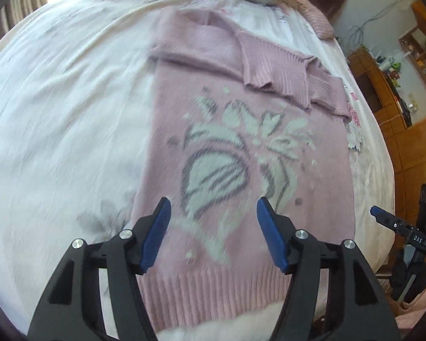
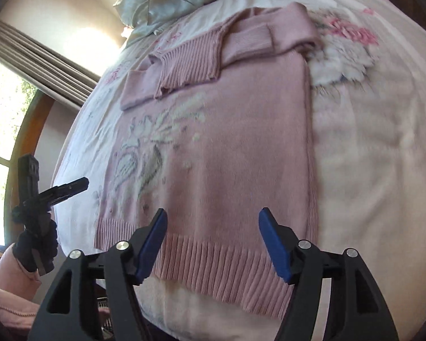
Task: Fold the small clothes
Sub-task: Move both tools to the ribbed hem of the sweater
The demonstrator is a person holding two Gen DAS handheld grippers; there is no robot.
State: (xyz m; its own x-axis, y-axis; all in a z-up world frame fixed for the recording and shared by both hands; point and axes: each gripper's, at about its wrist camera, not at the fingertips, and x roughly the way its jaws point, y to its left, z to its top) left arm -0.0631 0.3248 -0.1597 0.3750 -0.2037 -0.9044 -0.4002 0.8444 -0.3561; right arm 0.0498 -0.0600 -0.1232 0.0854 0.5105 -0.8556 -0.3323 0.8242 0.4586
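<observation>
**Both claws open over the near hem, sweater runs near-to-far**

Left wrist view: left gripper (image 1: 213,233) has its blue pads spread wide, nothing between them. The pink knitted sweater with a pale flower pattern (image 1: 241,147) lies flat on the white floral bedspread (image 1: 56,113), directly ahead of and below the claw. Long axis runs straight away from the fingers: ribbed hem (image 1: 213,292) nearest, collar at the far end. Both sleeves are already crossed over the chest at the far end. The claw sits above the left half of the hem, apparently apart from it; contact hard to judge. The right gripper (image 1: 383,217) shows at the right edge, off the sweater's right side.

Right wrist view: right gripper (image 2: 213,236) equally wide open, empty, hovering over the right part of the hem (image 2: 213,267). Same axis: hem near, folded sleeves far.

Judgement: the hem is the closest edge to both claws, each nearer its own corner, so the next fold likely takes the hem toward the collar along that axis.
</observation>
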